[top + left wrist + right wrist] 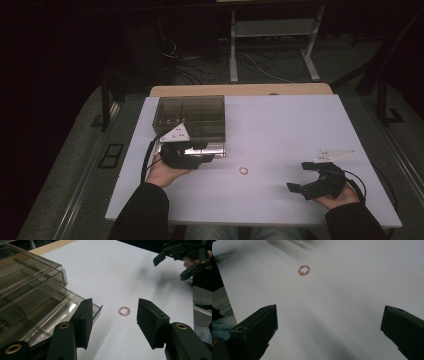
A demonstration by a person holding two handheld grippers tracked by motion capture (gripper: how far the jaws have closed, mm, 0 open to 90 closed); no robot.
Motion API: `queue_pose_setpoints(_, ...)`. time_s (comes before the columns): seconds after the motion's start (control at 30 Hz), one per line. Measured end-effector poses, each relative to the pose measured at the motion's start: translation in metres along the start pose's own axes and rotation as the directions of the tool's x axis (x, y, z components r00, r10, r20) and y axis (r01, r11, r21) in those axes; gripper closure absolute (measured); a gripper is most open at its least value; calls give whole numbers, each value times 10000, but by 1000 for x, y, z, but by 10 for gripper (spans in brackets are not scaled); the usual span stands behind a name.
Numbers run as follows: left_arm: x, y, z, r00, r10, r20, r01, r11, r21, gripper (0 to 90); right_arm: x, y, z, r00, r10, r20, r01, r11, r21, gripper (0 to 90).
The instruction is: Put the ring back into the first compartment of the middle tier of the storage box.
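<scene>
Resting on the white worktop, both forearms entered from the near edge in dark sleeves. The left hand lay palm-up just in front of a smoky clear plastic compartment box, carrying the left gripper level, its jaws pointing toward the middle of the worktop. The right hand sat near the right front corner, cradling the right gripper, which angled inward toward the centre.

Between the two grippers, apart from both, lay a small pink beaded ring, flat on the bare worktop; its beads were too fine to count, though the right gripper view showed one amber bead on the beaded ring. The box's contents were hard to make out through the tinted walls, and its near drawer stood pulled partly out beside one jaw. The room beyond the worktop was dark.

The left gripper stood partly open with nothing between its pads; the ring lay farther ahead, in line with the gap. The right gripper was spread wide and empty.
</scene>
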State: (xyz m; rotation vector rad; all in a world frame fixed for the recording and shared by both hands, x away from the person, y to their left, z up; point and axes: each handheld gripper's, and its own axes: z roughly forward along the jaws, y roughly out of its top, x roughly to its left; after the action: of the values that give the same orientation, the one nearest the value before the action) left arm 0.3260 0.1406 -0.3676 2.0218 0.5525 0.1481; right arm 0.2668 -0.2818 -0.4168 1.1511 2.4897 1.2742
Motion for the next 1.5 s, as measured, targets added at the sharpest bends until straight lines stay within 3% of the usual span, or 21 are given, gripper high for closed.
queue_pose_setpoints(0.5,-13,11,21,9989,167,431,-175,9997,187,429,0,0,0,10000,-12,15,12,10000,-1,4)
queue_pose_setpoints(1.5,-32,19,69,9981,455,423,-477,9974,544,428,1,0,0,10000,-47,-19,47,10000,61,4)
